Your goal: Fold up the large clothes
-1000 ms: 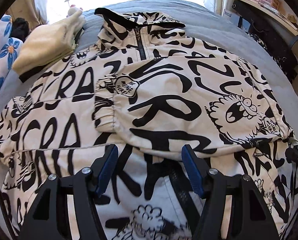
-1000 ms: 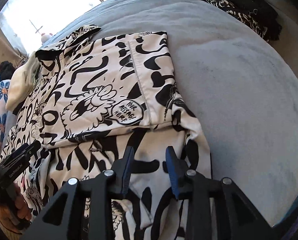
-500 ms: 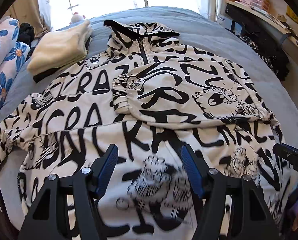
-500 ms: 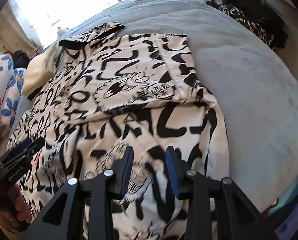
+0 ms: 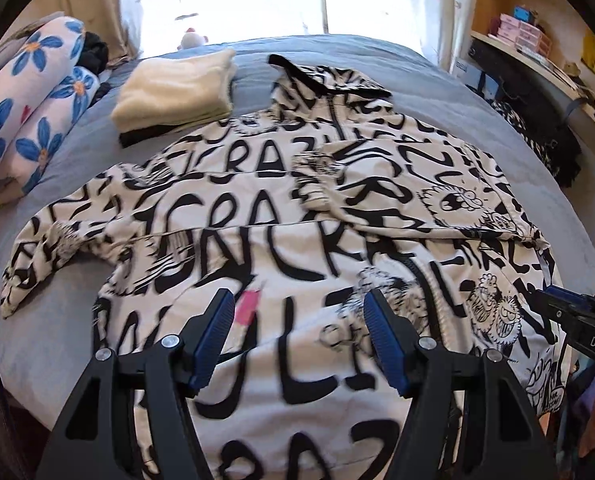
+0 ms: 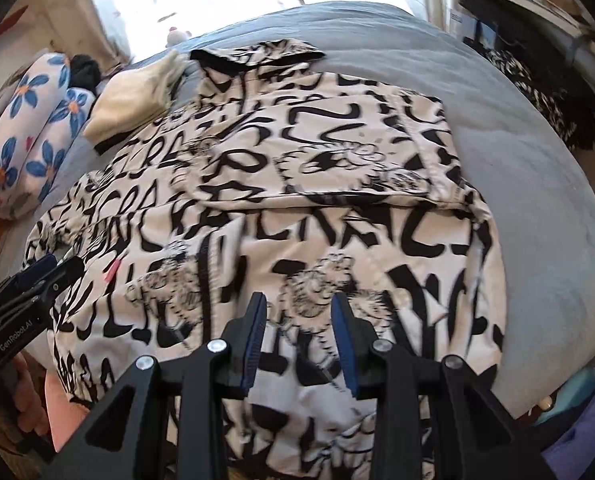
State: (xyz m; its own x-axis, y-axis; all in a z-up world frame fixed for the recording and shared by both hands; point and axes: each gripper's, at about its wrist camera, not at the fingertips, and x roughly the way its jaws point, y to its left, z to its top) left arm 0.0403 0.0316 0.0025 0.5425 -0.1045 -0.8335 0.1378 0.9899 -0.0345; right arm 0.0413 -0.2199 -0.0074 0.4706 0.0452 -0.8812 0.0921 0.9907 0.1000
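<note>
Running this remote rn: printed jacket [image 5: 289, 240] is spread on the bed [image 5: 437, 92], right sleeve [image 5: 409, 200] already folded across the chest, left sleeve [image 5: 57, 248] sticking out. Both tools, left [image 5: 295, 334] and right [image 6: 299, 340], are spread wide w/ nothing in them, above the hem. Risk imo: hem hangs off the bed edge, so a sloppy pinch prob drags the whole thing and undoes that sleeve fold.

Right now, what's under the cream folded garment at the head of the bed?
The cream folded garment sits on a dark folded layer showing at its near edge, on the grey bedspread. How far that layer extends underneath is covered. The printed jacket lies beside it.
</note>
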